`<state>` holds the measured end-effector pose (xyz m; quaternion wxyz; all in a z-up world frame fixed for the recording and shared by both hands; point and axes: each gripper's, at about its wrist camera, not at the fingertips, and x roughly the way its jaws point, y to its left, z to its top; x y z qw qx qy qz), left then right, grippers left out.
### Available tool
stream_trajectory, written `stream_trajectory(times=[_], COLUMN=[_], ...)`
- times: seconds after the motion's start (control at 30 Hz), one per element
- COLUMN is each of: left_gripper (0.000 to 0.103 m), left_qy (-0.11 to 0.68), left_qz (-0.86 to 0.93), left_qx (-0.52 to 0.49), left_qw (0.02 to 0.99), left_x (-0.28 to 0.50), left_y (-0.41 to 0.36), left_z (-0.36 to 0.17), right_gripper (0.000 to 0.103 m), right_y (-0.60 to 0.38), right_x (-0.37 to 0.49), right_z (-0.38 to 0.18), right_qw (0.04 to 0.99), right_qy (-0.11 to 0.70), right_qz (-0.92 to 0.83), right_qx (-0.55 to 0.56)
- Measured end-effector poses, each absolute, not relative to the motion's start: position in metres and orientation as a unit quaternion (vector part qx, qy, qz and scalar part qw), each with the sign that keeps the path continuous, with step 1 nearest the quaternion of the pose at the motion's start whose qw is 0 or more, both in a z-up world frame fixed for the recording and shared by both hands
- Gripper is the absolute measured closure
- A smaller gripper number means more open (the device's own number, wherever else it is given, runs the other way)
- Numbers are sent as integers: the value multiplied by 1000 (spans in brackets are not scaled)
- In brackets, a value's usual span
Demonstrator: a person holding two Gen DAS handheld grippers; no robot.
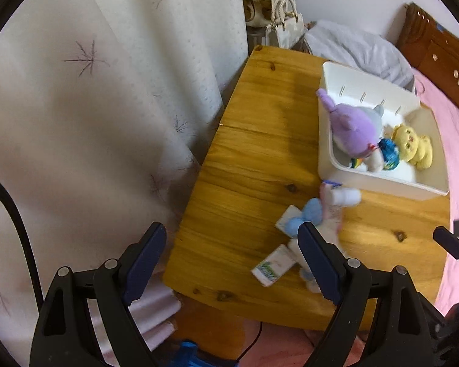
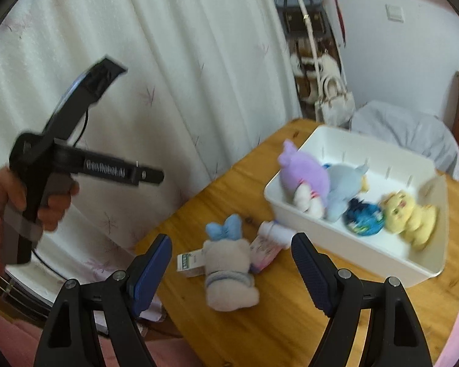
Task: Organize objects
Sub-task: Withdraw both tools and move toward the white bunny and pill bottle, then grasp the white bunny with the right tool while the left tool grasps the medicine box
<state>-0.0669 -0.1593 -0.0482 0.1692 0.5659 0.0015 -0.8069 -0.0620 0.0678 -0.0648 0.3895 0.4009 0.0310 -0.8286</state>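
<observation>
blue ball (image 2: pixel 365 220) blurred, half hidden

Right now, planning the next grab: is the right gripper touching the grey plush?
Apart. The right wrist view shows the open right gripper above the table, its fingers clear of the grey plush.

A white curtain (image 2: pixel 168 61) printed with faint star-like sprigs is hanging beside the wooden tabletop (image 1: pixel 254 159), a cream handbag (image 2: pixel 333 101) is hanging in the far corner, and a grey pillow (image 1: pixel 358 49) is lying against the brown headboard (image 1: pixel 434 46) on pink bedding (image 1: pixel 456 140).
</observation>
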Motion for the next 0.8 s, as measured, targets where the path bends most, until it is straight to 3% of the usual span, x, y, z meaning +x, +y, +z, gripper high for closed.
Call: stream_trajectory(times=[0.47,0.8], left_gripper=[13,13], left_qy=[-67,-112], left_qz=[-790,-770], left_qx=[608,624], left_qw=[43,-68], left_x=[-104,-112], left_y=[-191,-170], left_z=[-84,-116], right_gripper=[22,22], right_y=[13,10], right_x=[-69,-84], right_z=[-111,-148], right_qw=[315,255], right_qy=[44,-5], right_qz=[-832,-829], right_qx=[454,497])
